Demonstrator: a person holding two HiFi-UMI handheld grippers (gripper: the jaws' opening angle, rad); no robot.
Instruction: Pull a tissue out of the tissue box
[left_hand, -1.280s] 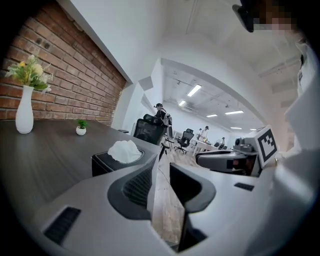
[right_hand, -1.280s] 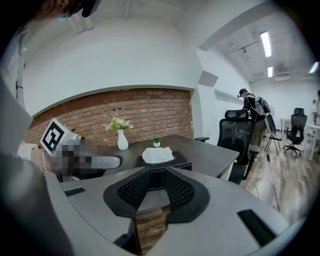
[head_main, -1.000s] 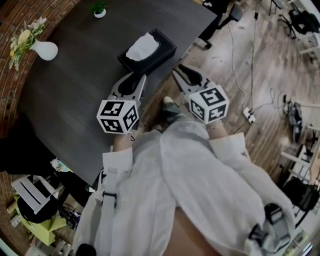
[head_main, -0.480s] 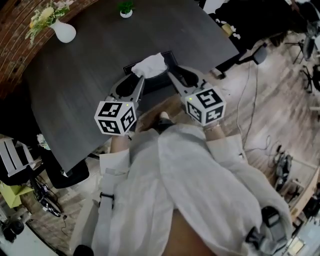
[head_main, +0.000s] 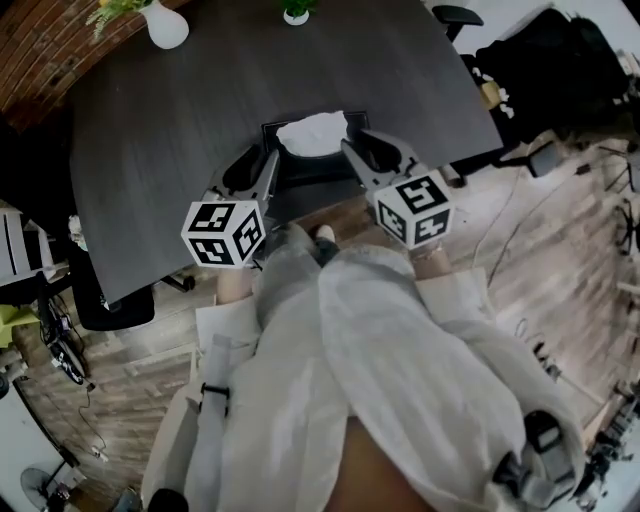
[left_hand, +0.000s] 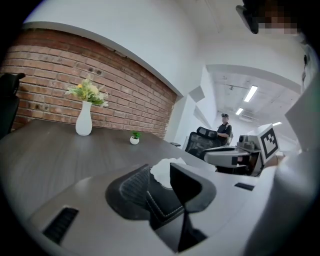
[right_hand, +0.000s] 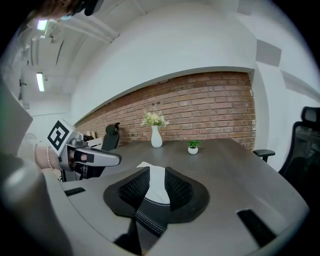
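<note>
A black tissue box (head_main: 305, 168) sits near the front edge of the dark table (head_main: 180, 150), with a white tissue (head_main: 315, 132) sticking up from its slot. My left gripper (head_main: 258, 165) hovers just left of the box and my right gripper (head_main: 372, 150) just right of it, so the box lies between them. Both stand open with nothing between their fingers. In the left gripper view the tissue (left_hand: 161, 169) and the stitched box (left_hand: 159, 209) show through the gap of the left gripper (left_hand: 160, 177). The right gripper (right_hand: 156, 175) frames the tissue (right_hand: 159, 189) too.
A white vase with flowers (head_main: 165, 25) and a small potted plant (head_main: 296, 12) stand at the table's far side by the brick wall (head_main: 40, 50). Office chairs (head_main: 110, 300) stand round the table. A person (left_hand: 225, 131) stands far back in the room.
The view has swung round and both grippers have come forward along the table. The tissue box, earlier ahead of the jaws, now lies between the two grippers.
</note>
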